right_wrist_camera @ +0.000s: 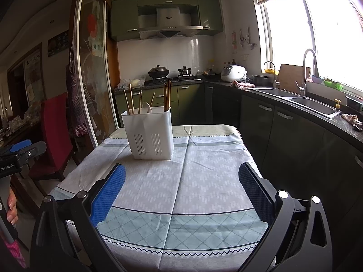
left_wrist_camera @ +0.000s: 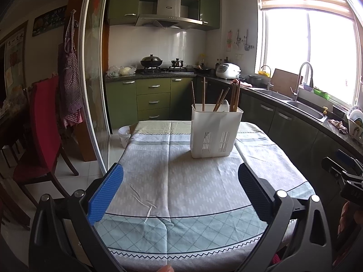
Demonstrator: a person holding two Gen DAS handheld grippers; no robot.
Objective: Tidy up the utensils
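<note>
**Holder full, table bare: utensils look sorted**

Holder (left_wrist_camera: 215, 131), white plastic with slotted vents low on its near face, stands upright on the cloth-covered table (left_wrist_camera: 158, 181) and serves as landmark for all that follows. Inside it, wooden chopsticks (left_wrist_camera: 234, 98) lean in loose groups at the left, middle and right, and a white spoon handle (left_wrist_camera: 224, 105) shows at the rim. I cannot tell which compartment holds which.

My left gripper (left_wrist_camera: 180, 195) hovers near the holder, on the side facing me, fingers spread wide with nothing between them. My right gripper (right_wrist_camera: 182, 195) hovers likewise, on my side of the holder and to its right, fingers equally spread and empty. Neither touches the holder.

No loose utensil lies on the cloth around the holder in either view. I judge the task at or near its end, unless the mixed chopsticks want regrouping. That would call for a reach over the rim and a close on one stick's upper end, with the other gripper steadying the holder's wall.
</note>
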